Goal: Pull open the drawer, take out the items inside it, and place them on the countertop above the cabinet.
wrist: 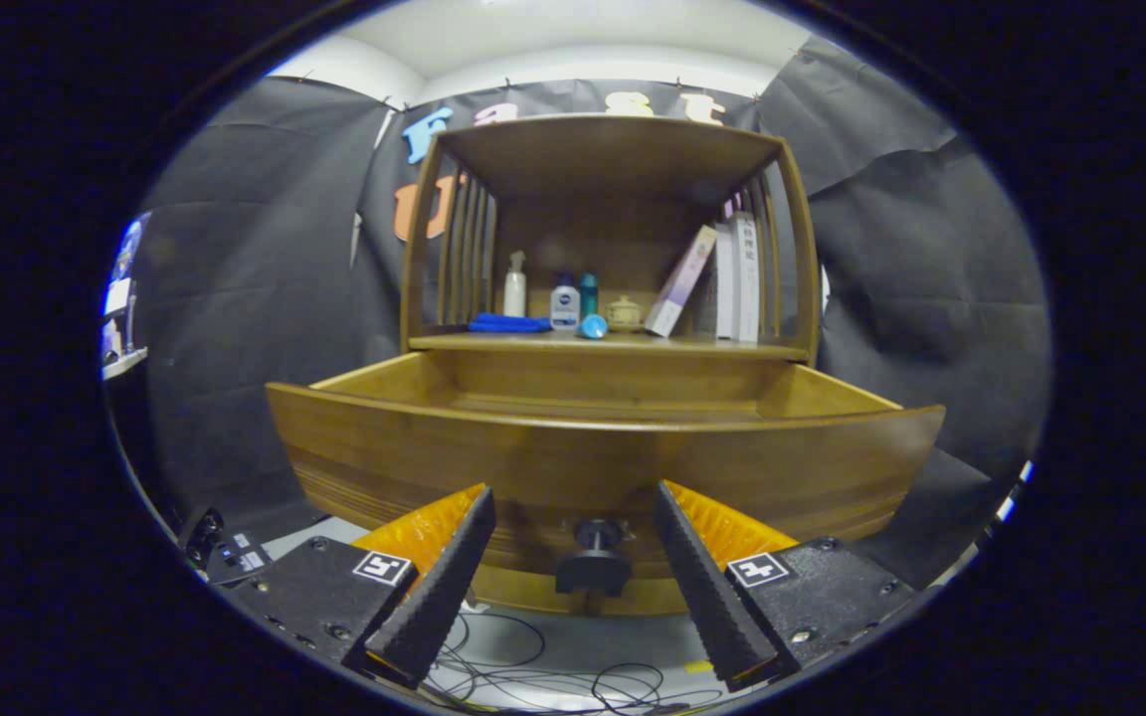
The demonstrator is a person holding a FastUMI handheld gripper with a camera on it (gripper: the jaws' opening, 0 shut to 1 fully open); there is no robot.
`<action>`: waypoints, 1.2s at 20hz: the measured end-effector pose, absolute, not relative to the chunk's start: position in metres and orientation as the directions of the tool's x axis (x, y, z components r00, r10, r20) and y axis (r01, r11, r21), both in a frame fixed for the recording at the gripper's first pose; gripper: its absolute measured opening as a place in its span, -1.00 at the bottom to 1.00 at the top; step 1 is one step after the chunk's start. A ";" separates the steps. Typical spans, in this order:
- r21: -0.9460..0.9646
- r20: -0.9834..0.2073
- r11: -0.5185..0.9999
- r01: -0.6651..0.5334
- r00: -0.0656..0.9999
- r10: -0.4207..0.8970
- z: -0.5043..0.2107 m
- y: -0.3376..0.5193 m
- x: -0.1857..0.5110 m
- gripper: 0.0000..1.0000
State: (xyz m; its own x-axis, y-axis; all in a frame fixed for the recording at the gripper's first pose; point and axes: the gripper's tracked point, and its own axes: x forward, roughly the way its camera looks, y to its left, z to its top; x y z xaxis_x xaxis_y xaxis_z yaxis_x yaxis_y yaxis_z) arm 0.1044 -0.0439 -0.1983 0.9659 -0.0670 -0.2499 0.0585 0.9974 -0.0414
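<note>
The wooden drawer [603, 452] stands pulled out of the cabinet toward me, its front panel just ahead of my fingers. Its dark round knob [593, 557] sits between my two fingertips, untouched by either. My gripper [573, 502] is open, the black ribbed fingers [444, 582] spread well apart on both sides of the knob. From this low angle the drawer's inside is hidden behind its front. Above it lies the countertop [692, 346], a wooden shelf surface under a slatted top.
On the countertop stand a blue cloth [508, 323], a white spray bottle [514, 286], a small white bottle [564, 303], a teal bottle [588, 294], a blue ball [592, 326], a small jar [624, 312] and leaning books [722, 283]. Cables [553, 671] lie on the floor below.
</note>
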 end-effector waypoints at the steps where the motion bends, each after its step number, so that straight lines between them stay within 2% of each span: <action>1: -0.034 -0.231 0.996 0.076 0.970 -0.082 -0.195 -0.044 0.104 1.00; 5: -0.087 -0.196 0.988 0.131 0.970 -0.146 -0.199 -0.049 0.115 0.95; 11: -0.064 -0.187 0.991 0.114 0.974 -0.124 -0.191 -0.051 0.160 0.98; 12: -0.069 -0.224 0.991 0.116 0.966 -0.129 -0.198 -0.051 0.168 0.98; 15: -0.085 -0.190 0.990 0.116 0.973 -0.131 -0.187 -0.053 0.204 0.99; 16: -0.079 -0.240 0.990 0.117 0.962 -0.133 -0.193 -0.055 0.214 0.99; 24: -0.064 -0.263 0.989 0.137 0.953 -0.149 -0.193 -0.058 0.283 0.99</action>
State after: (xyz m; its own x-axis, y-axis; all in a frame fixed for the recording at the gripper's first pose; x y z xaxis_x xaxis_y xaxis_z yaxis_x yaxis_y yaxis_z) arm 0.2827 -0.0581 -0.1929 0.9532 -0.1489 -0.2633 0.1367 0.9885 -0.0644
